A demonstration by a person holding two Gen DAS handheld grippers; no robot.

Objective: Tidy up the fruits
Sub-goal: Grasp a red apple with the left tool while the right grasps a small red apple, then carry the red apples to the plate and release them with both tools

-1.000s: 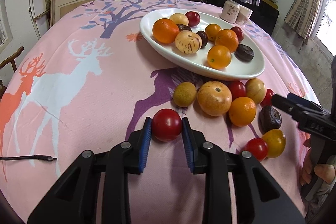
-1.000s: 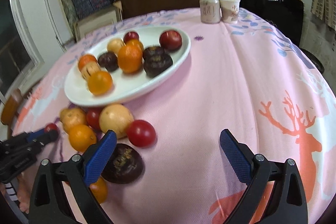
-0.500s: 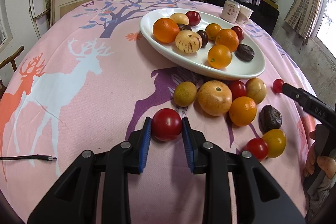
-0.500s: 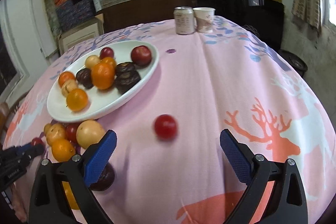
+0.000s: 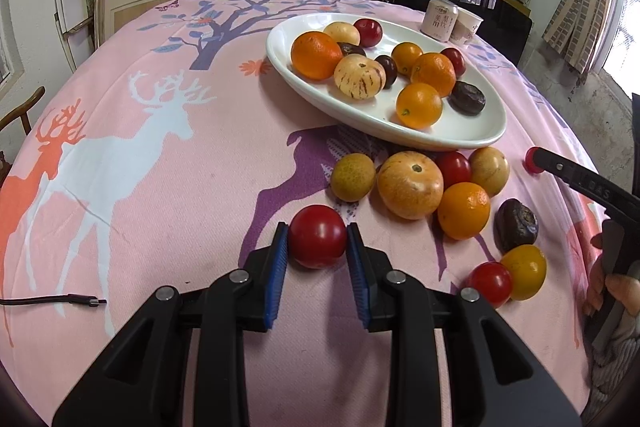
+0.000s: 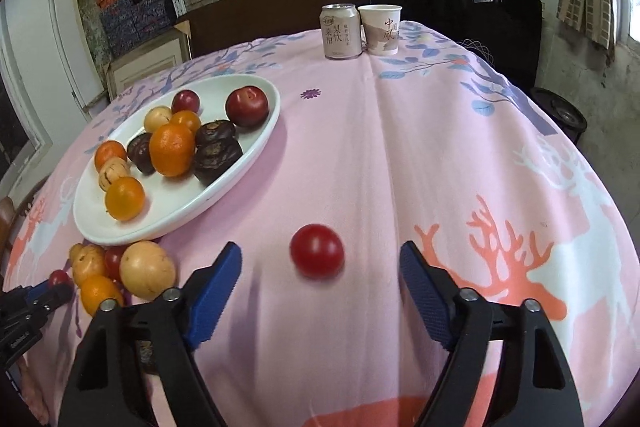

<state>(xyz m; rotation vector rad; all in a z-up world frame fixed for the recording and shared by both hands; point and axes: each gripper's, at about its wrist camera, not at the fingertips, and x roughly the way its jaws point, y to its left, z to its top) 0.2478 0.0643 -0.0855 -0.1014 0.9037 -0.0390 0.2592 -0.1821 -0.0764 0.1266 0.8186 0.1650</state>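
My left gripper (image 5: pixel 317 229) is shut on a red round fruit (image 5: pixel 318 237) that rests on the pink tablecloth. A white oval plate (image 5: pixel 480 139) behind it holds several oranges, plums and dark fruits. Several loose fruits, among them a large yellow-orange one (image 5: pixel 410 185), lie by the plate's front rim. In the right wrist view a second red fruit (image 6: pixel 317 251) lies alone on the cloth between the tips of my right gripper (image 6: pixel 320 254). Its jaws are closing and the pads stand clear of the fruit. The plate (image 6: pixel 176 219) is to its left.
A drink can (image 6: pixel 340 31) and a paper cup (image 6: pixel 380 29) stand at the table's far edge. A black cable end (image 5: pixel 80 299) lies at the left. A person's hand (image 5: pixel 612 287) holds the right gripper at the right edge. Shelves and a chair stand beyond the table.
The right gripper swung right, away from the fruit pile. A red fruit rolled from the pile onto open cloth and now lies between its jaws, which have narrowed. The left gripper kept still.
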